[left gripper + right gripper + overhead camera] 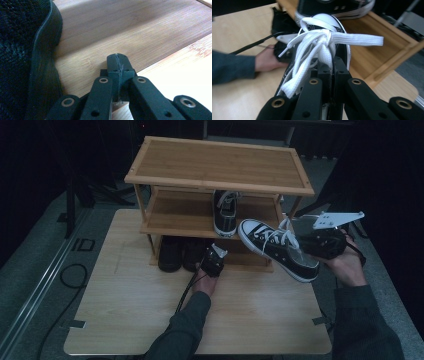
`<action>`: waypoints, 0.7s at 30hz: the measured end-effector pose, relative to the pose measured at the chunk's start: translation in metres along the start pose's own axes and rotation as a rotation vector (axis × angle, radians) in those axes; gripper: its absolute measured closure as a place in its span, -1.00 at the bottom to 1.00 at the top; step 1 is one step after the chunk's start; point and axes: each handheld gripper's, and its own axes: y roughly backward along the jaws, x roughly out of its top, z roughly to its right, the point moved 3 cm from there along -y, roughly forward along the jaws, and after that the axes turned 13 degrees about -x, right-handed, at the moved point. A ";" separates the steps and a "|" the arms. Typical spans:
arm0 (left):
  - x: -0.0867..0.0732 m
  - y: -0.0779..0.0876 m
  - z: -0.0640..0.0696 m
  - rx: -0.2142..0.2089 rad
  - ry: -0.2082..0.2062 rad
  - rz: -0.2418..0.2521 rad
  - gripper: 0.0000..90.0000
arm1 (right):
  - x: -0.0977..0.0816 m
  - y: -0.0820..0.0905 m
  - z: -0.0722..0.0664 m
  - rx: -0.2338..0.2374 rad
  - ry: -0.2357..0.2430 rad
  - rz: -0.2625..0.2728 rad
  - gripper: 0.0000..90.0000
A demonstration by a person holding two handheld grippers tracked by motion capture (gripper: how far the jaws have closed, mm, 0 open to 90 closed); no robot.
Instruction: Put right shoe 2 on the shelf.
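Dark room, grey floor; pale wooden desk (pixel 130 320) carrying a three-tier bamboo shoe rack (pixel 220 165).

Black canvas sneaker (pixel 277 249), white laces and white toe cap: off the desk, held in the air just in front of the rack's right end, toe toward the rack, sole tilted down to the right. Held by right tool (pixel 306 245), jaws clamped together on the sneaker's upper edge at the lace end. In right gripper view, jaws pressed close with the laces' knot (pixel 323 40) bunched just above them; exact part pinched (tongue or collar) hard to make out, possibly the tongue. Grey three-cornered plate above that tool in high view.

Matching sneaker (pixel 225 212): on middle shelf, toe pointing toward the person, right of centre, near the raised sneaker's toe without touching.

Left tool (pixel 214 260): low, at the front edge of the bottom shelf, jaws fully closed on nothing. In left gripper view, tips resting over bamboo shelf board, dark shoe (pixel 27 60) just beside on the left, apart from the jaws.

Two dark shoes (pixel 181 254) on bottom shelf, left half, side by side. Top shelf bare wood. Cable (pixel 186 292) trailing from left tool along the forearm.
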 end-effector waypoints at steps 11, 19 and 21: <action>0.000 0.000 0.000 -0.004 0.000 0.000 1.00 | 0.011 -0.027 0.005 -0.115 -0.094 -0.023 0.94; 0.000 0.000 -0.001 -0.005 0.001 0.000 1.00 | 0.023 -0.043 -0.002 -0.204 -0.123 -0.035 0.94; 0.000 0.000 -0.001 -0.005 0.002 0.000 1.00 | 0.025 -0.046 -0.002 -0.215 -0.131 -0.035 0.94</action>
